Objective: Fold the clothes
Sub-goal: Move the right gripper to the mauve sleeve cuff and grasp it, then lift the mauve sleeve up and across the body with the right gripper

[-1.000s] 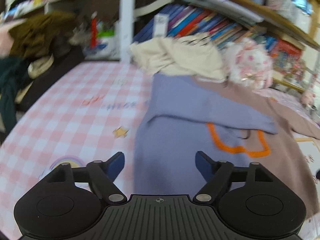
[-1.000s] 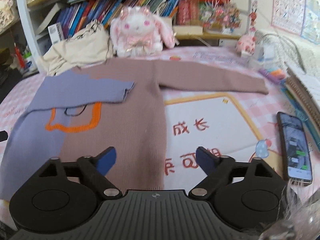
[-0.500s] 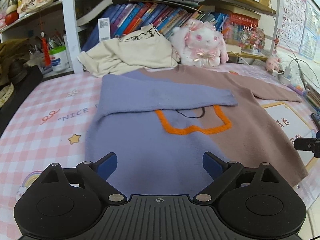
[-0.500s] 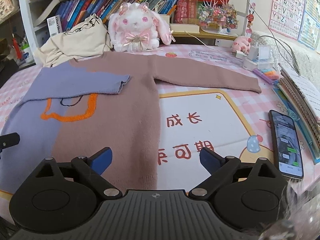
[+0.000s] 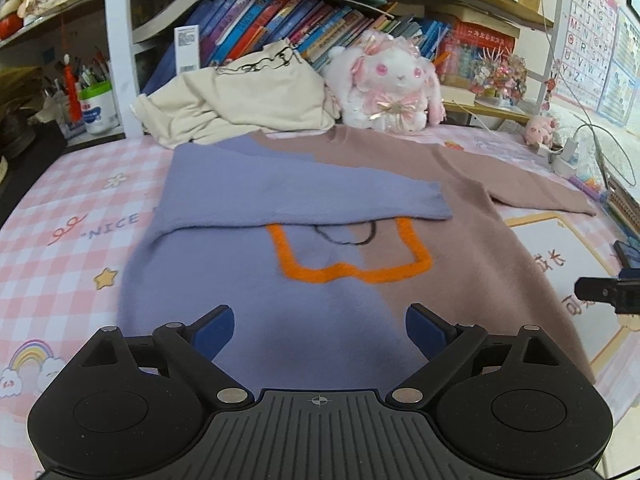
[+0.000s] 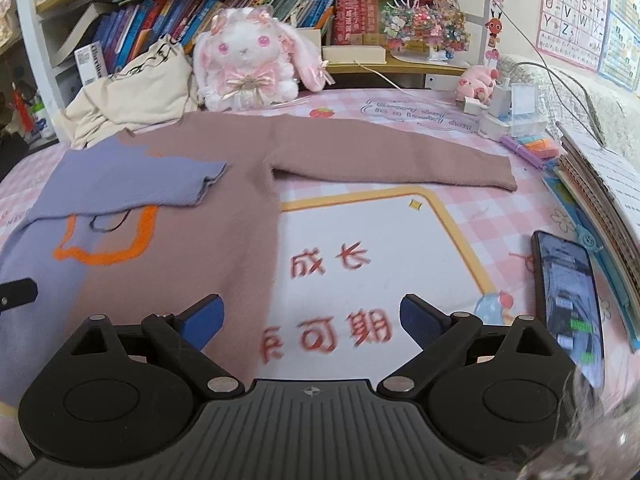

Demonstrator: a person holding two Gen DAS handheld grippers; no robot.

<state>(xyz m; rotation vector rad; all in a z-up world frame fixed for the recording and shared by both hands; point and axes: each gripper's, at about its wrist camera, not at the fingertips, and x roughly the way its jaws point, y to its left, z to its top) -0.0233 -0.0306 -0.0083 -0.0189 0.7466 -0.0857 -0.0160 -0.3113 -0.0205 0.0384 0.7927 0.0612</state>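
A knitted sweater, half lilac and half dusty-brown with an orange outline motif (image 5: 340, 240), lies flat on the pink checked bench cover (image 5: 60, 216). Its lilac sleeve (image 5: 304, 196) is folded across the chest; the brown sleeve (image 6: 392, 156) extends sideways. Left tongs (image 5: 320, 326) hover over the lilac hem, spread wide, empty. Right tongs (image 6: 310, 316) straddle the brown side edge, likewise wide and empty.

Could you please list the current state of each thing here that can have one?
Sweater: flat on the table, partly folded.
Purple sleeve: folded across the chest.
Brown sleeve: stretched out, unfolded.
Cream garment: crumpled in a heap.
Phone: face up, screen lit.
Left gripper: open, empty.
Right gripper: open, empty.
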